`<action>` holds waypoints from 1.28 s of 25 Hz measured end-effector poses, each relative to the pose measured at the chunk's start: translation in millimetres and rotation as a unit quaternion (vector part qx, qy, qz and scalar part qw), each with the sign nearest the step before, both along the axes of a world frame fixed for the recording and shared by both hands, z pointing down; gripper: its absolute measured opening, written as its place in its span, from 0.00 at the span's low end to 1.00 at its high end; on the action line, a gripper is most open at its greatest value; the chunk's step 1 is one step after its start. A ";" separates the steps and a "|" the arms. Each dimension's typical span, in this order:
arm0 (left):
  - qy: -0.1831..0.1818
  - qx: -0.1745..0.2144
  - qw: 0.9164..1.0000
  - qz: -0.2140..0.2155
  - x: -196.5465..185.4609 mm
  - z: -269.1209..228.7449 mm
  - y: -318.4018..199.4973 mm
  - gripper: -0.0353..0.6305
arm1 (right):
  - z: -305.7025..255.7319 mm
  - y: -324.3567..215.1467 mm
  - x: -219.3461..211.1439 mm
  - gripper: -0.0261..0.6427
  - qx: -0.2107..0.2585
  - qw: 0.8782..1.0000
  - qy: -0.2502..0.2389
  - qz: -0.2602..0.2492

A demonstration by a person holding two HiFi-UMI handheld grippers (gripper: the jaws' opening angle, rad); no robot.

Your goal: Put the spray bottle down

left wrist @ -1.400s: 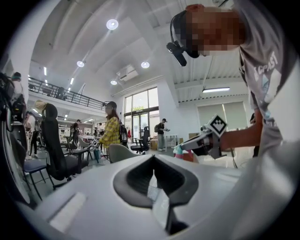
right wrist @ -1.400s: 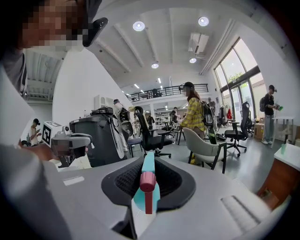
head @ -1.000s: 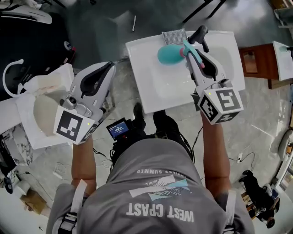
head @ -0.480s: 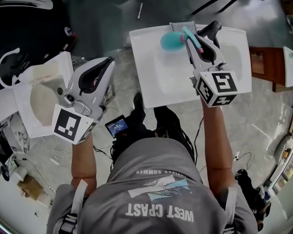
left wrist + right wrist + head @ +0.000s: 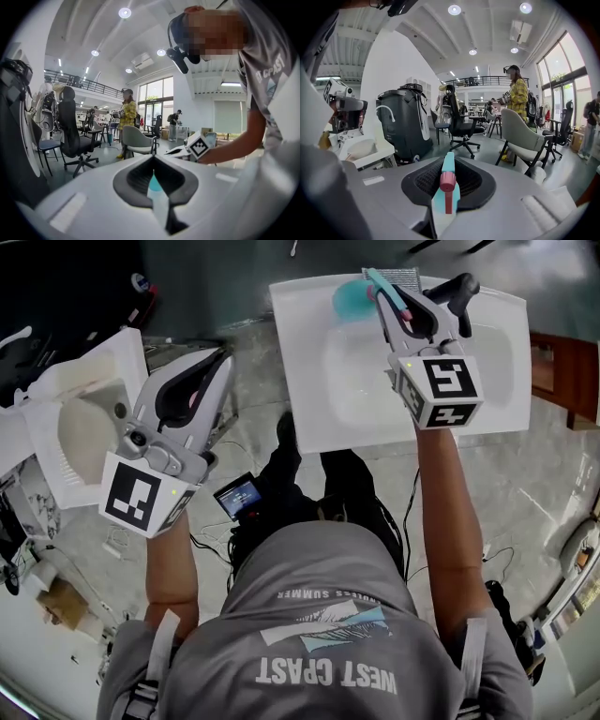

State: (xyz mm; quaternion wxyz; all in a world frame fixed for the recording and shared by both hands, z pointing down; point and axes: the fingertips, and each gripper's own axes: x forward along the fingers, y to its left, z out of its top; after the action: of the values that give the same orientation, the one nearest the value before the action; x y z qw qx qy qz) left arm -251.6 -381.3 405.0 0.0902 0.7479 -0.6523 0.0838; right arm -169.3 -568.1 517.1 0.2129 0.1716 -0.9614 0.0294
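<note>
A teal spray bottle [image 5: 349, 298] with a pink trigger hangs over the far edge of a white sink [image 5: 487, 381]. My right gripper [image 5: 392, 298] is shut on its head. In the right gripper view the bottle's teal head and pink nozzle [image 5: 447, 180] stick up between the jaws of my right gripper [image 5: 446, 197]. My left gripper [image 5: 220, 362] hovers off the sink's left side over the floor. Its jaws look shut, and a pale strip with a teal tip [image 5: 153, 183] shows where they meet.
A grey ribbed pad [image 5: 398, 277] lies at the sink's far rim beside the bottle. A white fixture [image 5: 80, 427] stands on the floor at the left. A brown cabinet [image 5: 562, 371] sits right of the sink. Office chairs [image 5: 461, 124], a black bin [image 5: 401, 122] and people are farther off.
My right gripper has sunk toward the sink's far edge with the bottle in it. The left gripper has dropped a little beside the sink.
</note>
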 end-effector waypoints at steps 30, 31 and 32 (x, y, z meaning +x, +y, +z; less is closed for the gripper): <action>0.002 -0.005 1.000 -0.004 -6.5 6.6 6.6 0.06 | 25.5 17.6 -29.4 0.23 0.058 0.997 0.017 -0.043; 0.002 -0.005 1.000 -0.005 -6.6 5.8 7.7 0.06 | 24.6 18.6 -29.6 0.25 0.058 0.997 0.016 -0.044; 0.002 -0.004 1.000 -0.005 -6.9 4.9 8.7 0.06 | 23.6 19.5 -29.9 0.27 0.058 0.997 0.016 -0.046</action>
State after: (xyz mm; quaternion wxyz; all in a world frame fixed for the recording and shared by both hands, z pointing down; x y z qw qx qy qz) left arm -258.5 -372.6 410.0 0.0947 0.7445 -0.6554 0.0849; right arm -199.2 -548.5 540.7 0.2191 0.1397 -0.9649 -0.0393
